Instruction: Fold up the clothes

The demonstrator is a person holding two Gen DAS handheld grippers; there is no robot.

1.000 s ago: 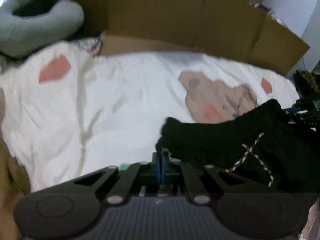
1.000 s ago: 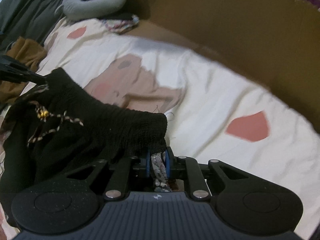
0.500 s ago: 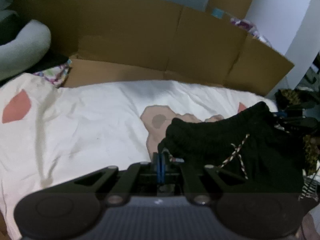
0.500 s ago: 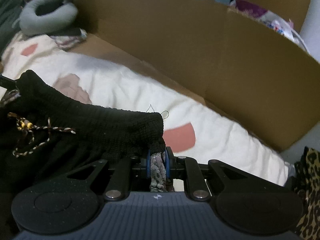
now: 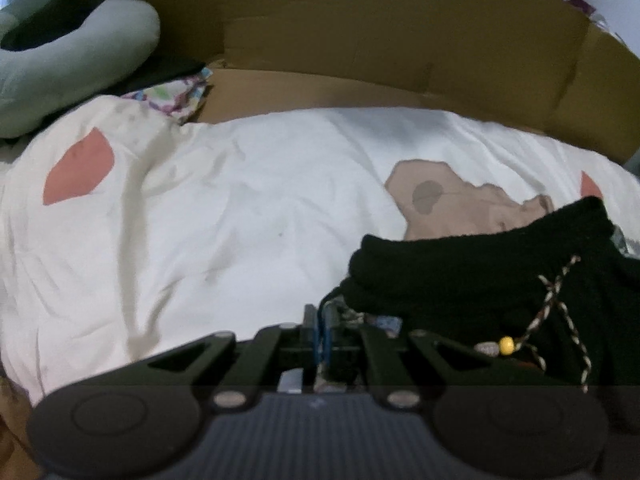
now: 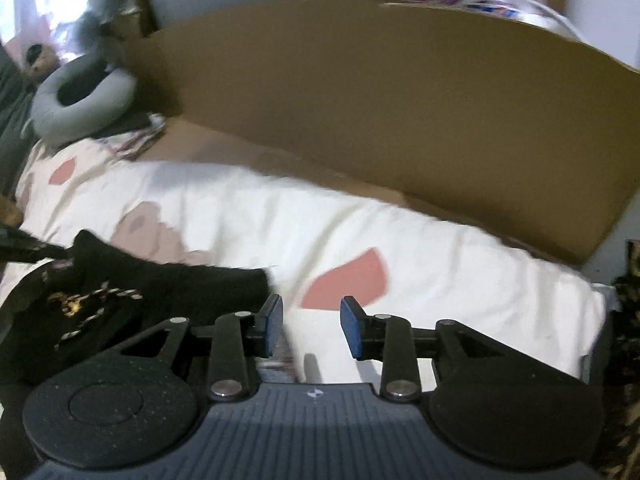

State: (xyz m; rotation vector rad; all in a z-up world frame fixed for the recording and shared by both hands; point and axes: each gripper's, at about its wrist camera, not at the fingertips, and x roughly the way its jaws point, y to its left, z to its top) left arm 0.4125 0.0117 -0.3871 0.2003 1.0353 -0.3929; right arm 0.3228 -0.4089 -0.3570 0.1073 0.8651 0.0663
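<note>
Black knitted shorts (image 5: 480,276) with a speckled drawstring (image 5: 556,300) and a yellow bead hang over the white bed cover (image 5: 240,220). In the left wrist view my left gripper (image 5: 320,314) pinches the near corner of the waistband, its jaws just starting to part with fabric still between them. In the right wrist view my right gripper (image 6: 311,324) has its jaws opening, and only the cover shows between its blue pads (image 6: 274,326). The other end of the shorts (image 6: 172,284) lies just left of that gripper, free of it.
Brown cardboard (image 6: 400,100) walls the far side of the bed. A grey neck pillow (image 5: 60,72) lies at the back left, on patterned cloth. Leopard-print fabric (image 6: 628,320) sits at the right edge. The cover (image 6: 440,272) bears pink patches and a bear print.
The right gripper opened and let go of the waistband, which dropped to its left. Both hands shifted along the bed; the shorts sank lower onto the cover.
</note>
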